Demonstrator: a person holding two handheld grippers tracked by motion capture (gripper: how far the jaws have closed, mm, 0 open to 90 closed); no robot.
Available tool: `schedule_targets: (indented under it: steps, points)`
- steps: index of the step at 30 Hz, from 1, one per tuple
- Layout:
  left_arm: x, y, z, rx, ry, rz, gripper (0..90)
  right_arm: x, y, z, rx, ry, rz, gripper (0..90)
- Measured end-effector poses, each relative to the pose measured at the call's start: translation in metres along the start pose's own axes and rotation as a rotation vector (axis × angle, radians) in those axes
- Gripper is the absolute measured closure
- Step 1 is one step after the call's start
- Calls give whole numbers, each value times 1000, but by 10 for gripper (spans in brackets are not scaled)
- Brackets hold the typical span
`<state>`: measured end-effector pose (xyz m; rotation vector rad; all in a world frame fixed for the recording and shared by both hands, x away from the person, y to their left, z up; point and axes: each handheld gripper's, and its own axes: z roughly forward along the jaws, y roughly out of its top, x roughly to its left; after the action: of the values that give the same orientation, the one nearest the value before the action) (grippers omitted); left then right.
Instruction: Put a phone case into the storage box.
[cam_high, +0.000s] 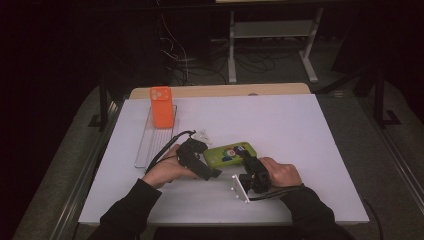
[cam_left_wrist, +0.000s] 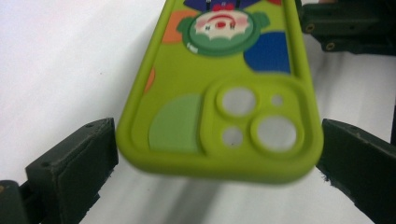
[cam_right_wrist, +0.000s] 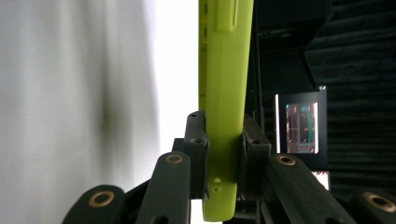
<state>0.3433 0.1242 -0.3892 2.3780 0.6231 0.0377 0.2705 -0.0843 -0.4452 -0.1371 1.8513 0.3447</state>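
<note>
Green case (cam_right_wrist: 225, 93), clamped edgewise between the right gripper (cam_right_wrist: 223, 140) jaws and lifted just above the table (cam_high: 300, 130), presenting its camera end. Left gripper (cam_left_wrist: 217, 158) jaws spread either side of that end, apparently ready to take it. Orange case (cam_high: 161, 107) stands in the rack (cam_high: 145, 147), well apart.

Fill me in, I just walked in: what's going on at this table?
A person works with a hand-held gripper in each hand. The right hand-held gripper is clamped on the edge of a lime-green rubbery phone case with cartoon print, holding it over the white table. The left hand-held gripper is open, jaws either side of the case's camera end.
</note>
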Motion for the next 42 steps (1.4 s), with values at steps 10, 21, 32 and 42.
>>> schedule_targets:
  steps: [10, 21, 32, 42]
  points:
    - [3, -2, 1, 9, 13, -11, 0, -7, -6, 1, 15, 41, 124, 754]
    - [3, -2, 2, 9, 30, -22, 0, -18, -17, 2, 24, 121, 313, 754]
    - [4, -2, -1, -19, 36, -22, 0, -27, -23, 2, 12, 220, 570, 754]
    - [6, -2, -2, -22, 59, -18, 0, -35, -30, 6, -20, 349, 852, 754]
